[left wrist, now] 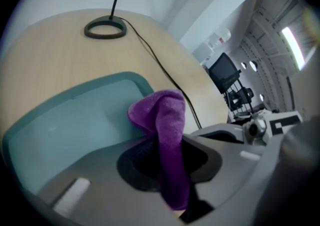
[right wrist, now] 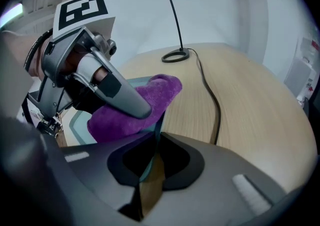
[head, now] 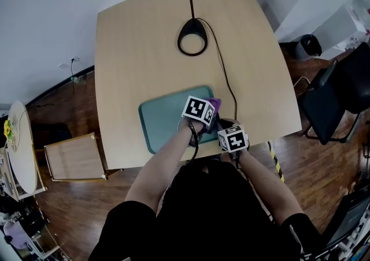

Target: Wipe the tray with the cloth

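My left claw [head: 203, 116] is closed on the purple fluffy cloth [head: 214, 103]. In the left gripper view the cloth runs as a narrow strip between the two jaws, which stand only a little apart and press on it. A folded bunch of it sticks out in front of the fingertips. This bunch hangs over the far right corner of the flat teal plastic tray [head: 165, 118], but I cannot tell whether the cloth really touches the tray surface there.

The tray is rectangular with rounded corners. It lies on the pale wooden table [head: 133, 52], close to the table edge on my side.

My right claw [head: 232, 137] is at the right side of the tray, just beside my left claw. In the right gripper view its jaws are nearly together, and a thin teal rim of the tray is pinched between them, so this claw has hold of the tray by its edge. The same view shows my left claw from the side, with the purple cloth bulging under its grey finger.

Farther on the table stands a black desk lamp with a ring-shaped base [head: 192, 37]. Its thin black cable [head: 226, 78] runs along the table past the right side of the tray, near the cloth but apart from it.
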Demonstrator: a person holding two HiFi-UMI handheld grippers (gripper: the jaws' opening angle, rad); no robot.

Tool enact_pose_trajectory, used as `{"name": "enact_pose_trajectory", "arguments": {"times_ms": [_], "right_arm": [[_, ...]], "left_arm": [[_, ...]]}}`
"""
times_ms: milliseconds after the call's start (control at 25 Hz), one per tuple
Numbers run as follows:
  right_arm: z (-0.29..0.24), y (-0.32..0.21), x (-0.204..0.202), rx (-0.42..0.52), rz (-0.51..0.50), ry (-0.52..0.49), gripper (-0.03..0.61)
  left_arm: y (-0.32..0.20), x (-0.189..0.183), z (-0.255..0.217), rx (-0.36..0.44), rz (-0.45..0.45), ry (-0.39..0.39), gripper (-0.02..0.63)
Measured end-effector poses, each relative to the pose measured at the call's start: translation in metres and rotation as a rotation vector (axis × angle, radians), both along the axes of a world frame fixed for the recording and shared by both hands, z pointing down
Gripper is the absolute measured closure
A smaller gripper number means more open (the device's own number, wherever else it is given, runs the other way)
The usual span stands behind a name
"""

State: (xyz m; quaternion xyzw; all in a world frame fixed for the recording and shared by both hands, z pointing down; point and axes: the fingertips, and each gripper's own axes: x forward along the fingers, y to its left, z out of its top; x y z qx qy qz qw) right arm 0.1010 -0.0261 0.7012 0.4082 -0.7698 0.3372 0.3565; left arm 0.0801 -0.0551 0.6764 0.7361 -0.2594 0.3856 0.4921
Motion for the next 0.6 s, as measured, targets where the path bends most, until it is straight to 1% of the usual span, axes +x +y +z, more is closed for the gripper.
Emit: {"name": "enact_pose_trajectory", "arguments": {"times_ms": [120, 240, 400, 600], "right_arm": [[0.0, -0.002, 0.0, 0.0, 0.001, 0.004, 0.545], [0.0, -0.004, 0.0, 0.0, -0.006, 0.006, 0.545], [0.0, -0.004, 0.003, 0.004, -0.01, 0.013, 0.545], [0.002, -0.005, 0.005, 0.0, -0.01, 0.021, 0.545]], "left_arm": [[0.0, -0.003, -0.001, 0.003, -0.038, 0.025, 0.502], [-0.001, -0.03, -0.001, 0.036, -0.092, -0.009, 0.502], [0.016, -0.088, 0.001, 0.064, -0.192, -0.037, 0.502], [0.042, -0.181, 0.005, 0.046, -0.349, -0.065, 0.502]]}}
